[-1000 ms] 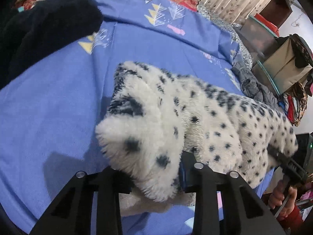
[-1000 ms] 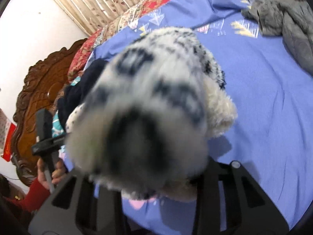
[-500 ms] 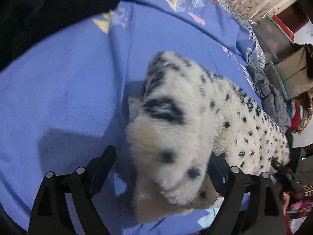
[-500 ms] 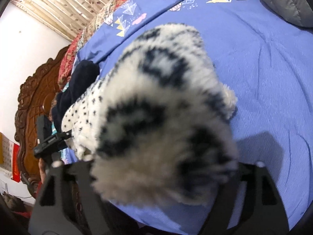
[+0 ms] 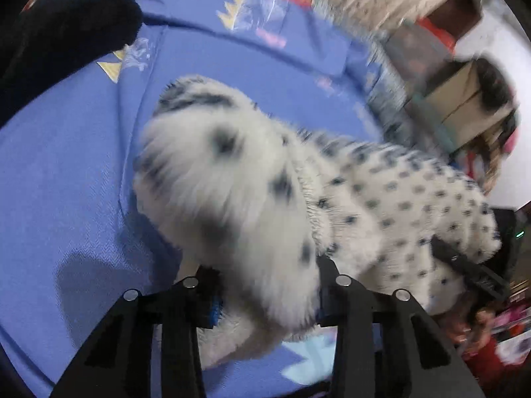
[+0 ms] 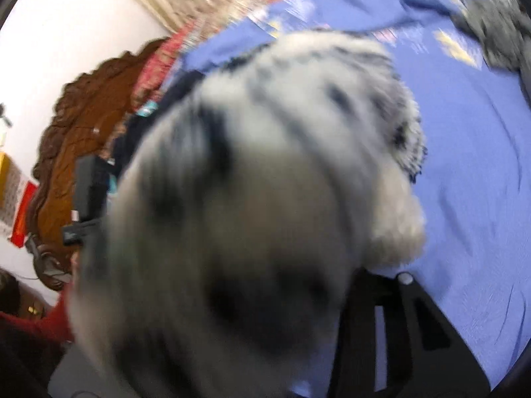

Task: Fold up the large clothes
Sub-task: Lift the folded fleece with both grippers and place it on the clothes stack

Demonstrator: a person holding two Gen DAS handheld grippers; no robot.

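Observation:
A fluffy white garment with black spots point(image 5: 381, 192) lies bunched across the blue bed sheet point(image 5: 66, 172). In the left wrist view a thick fold of it fills the gap of my left gripper point(image 5: 265, 285). Those jaws are closing and both pads press into the fur. The right wrist view is almost filled by a blurred wad of the same garment point(image 6: 265, 199). My right gripper point(image 6: 249, 298) is closing on it; its left finger is hidden and the right finger point(image 6: 371, 301) touches the fur. The right gripper point(image 5: 464, 265) also shows at the garment's far end.
A black garment point(image 5: 66, 33) lies at the sheet's far left. Grey clothing point(image 6: 497, 16) is heaped at the far right. A carved wooden headboard point(image 6: 83, 149) stands at one end of the bed, cardboard boxes point(image 5: 464, 102) beside it. A red sleeve point(image 5: 481, 355) shows below the right gripper.
Both grippers were shut on the garment, opened wide half a second ago, and have closed on thicker folds. Both views have swung and are motion-blurred.

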